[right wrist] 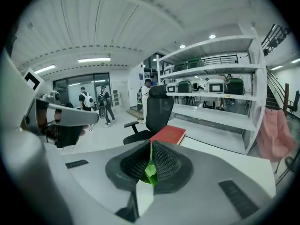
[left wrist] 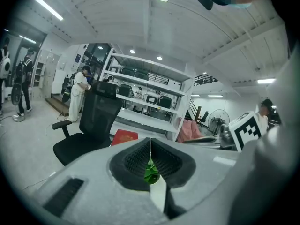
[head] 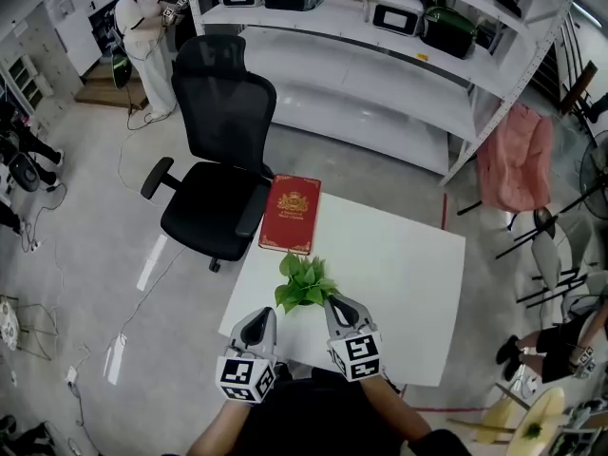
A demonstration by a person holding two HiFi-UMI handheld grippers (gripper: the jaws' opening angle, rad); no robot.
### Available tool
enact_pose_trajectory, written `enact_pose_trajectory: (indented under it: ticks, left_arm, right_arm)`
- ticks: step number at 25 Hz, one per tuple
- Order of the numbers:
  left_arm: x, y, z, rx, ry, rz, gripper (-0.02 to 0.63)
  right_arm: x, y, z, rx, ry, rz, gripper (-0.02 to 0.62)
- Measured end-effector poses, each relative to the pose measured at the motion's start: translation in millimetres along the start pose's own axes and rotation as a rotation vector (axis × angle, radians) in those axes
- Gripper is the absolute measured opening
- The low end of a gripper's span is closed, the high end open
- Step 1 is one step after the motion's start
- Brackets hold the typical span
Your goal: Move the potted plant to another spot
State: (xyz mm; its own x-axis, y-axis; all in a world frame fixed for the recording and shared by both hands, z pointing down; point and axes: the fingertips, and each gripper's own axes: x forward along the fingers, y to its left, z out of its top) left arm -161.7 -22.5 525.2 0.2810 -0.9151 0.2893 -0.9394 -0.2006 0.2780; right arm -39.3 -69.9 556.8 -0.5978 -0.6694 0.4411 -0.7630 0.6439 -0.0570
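Left gripper [head: 265,317] and right gripper [head: 336,305] both clenched, empty — poised just behind the potted plant [head: 304,283] on the white table [head: 410,283].

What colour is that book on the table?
The rectangular hardcover book is red with a gold emblem; head view shows it best.

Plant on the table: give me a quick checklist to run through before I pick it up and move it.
1. Plant close in front of both grippers: ok.
2. Left gripper jaws apart for a grasp: not ok, together.
3. Right gripper jaws apart: not ok, together.
4. Pot exposed for a grip: cannot tell, leaves cover it.
5. Bare table right of plant: ok.
6. Book apart from plant: ok.
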Motion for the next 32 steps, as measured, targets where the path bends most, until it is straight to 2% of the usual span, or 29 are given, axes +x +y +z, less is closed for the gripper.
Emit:
enact_pose_trajectory:
  ticks: [5, 8, 32]
  left_arm:
    - [1, -11, 0, 0.018, -0.008, -0.006, 0.017]
    - [0, -16, 1, 0.024, -0.011, -0.008, 0.017]
    - [5, -19, -4, 0.017, 0.004, -0.025, 0.017]
  right_arm:
    - [-25, -7, 10, 0.1, -0.071, -0.039, 0.017]
    - [-35, -7, 7, 0.122, -0.08, -0.053, 0.012]
    - [-33, -1, -3, 0.119, -0.058, -0.049, 0.011]
